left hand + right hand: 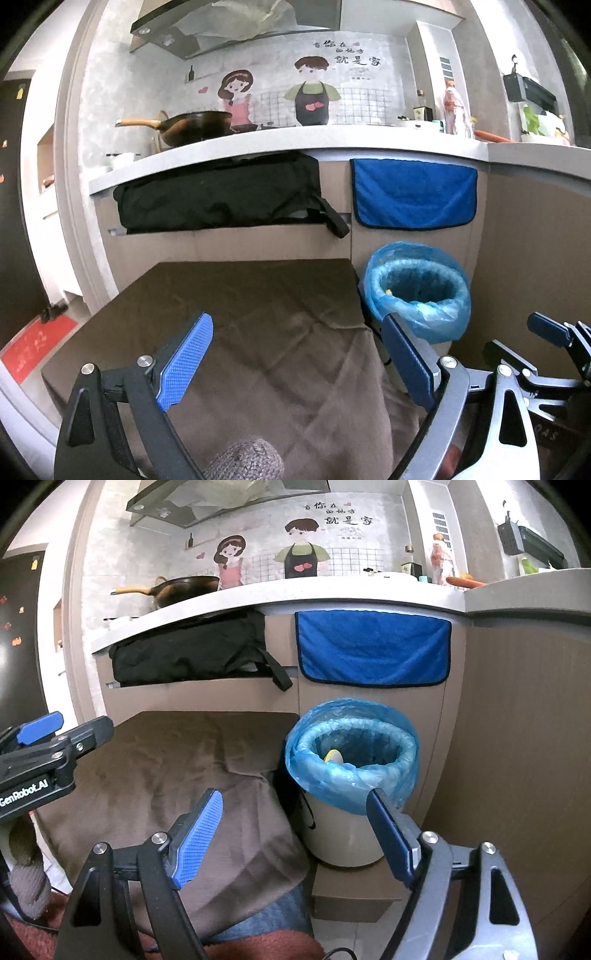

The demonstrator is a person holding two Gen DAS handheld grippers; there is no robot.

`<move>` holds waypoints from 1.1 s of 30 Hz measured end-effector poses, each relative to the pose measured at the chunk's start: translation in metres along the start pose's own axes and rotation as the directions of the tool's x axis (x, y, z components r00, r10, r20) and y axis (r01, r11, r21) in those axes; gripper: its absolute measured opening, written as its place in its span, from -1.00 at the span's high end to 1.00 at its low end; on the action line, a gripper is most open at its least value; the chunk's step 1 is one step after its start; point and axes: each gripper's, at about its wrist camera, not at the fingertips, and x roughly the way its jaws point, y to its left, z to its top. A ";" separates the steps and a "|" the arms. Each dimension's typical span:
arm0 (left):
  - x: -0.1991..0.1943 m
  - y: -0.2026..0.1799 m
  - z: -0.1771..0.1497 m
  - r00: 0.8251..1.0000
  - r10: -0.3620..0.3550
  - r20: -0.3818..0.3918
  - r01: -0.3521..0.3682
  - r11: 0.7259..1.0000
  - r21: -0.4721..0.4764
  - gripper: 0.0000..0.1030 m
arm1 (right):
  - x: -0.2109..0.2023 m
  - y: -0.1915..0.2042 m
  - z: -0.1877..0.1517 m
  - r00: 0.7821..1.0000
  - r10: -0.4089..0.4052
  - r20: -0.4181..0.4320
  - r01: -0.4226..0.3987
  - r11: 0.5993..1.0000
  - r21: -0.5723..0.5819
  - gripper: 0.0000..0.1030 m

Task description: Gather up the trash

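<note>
A white trash bin with a blue plastic liner [419, 291] stands on the floor to the right of a low table draped in brown cloth [236, 306]. It also shows in the right wrist view [352, 753], with a yellow and white scrap [332, 757] inside. My left gripper [295, 354] is open and empty, above the brown cloth. My right gripper [295, 834] is open and empty, near the cloth's right edge, in front of the bin. The right gripper shows at the left wrist view's right edge [546, 332]. The left gripper shows at the right wrist view's left edge [44, 738].
A kitchen counter [295, 144] runs behind, with a wok [192, 125] and bottles on it. A black bag [221, 192] and a blue towel [413, 192] hang below its edge. Wooden cabinet fronts [517, 738] close the right side. A red mat [33, 347] lies on the floor at left.
</note>
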 end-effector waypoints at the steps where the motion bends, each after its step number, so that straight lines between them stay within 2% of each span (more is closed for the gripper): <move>1: 0.000 0.000 -0.001 1.000 0.000 -0.007 0.000 1.000 -0.003 -0.80 | 0.000 0.000 0.000 1.000 -0.004 -0.001 0.004 1.000 0.000 -0.50; 6: 0.008 -0.006 -0.005 0.998 -0.020 -0.062 0.020 1.000 0.004 -0.80 | 0.000 -0.001 -0.002 1.000 -0.008 -0.016 0.008 1.000 0.002 -0.50; 12: 0.013 -0.012 -0.008 0.995 -0.028 -0.092 0.029 1.000 0.013 -0.80 | 0.000 -0.005 -0.005 1.000 -0.011 -0.025 0.011 1.000 0.018 -0.50; 33: 0.013 -0.009 -0.007 0.996 -0.024 -0.086 0.025 1.000 0.006 -0.80 | 0.001 -0.007 -0.006 1.000 -0.015 -0.021 0.015 1.000 0.019 -0.50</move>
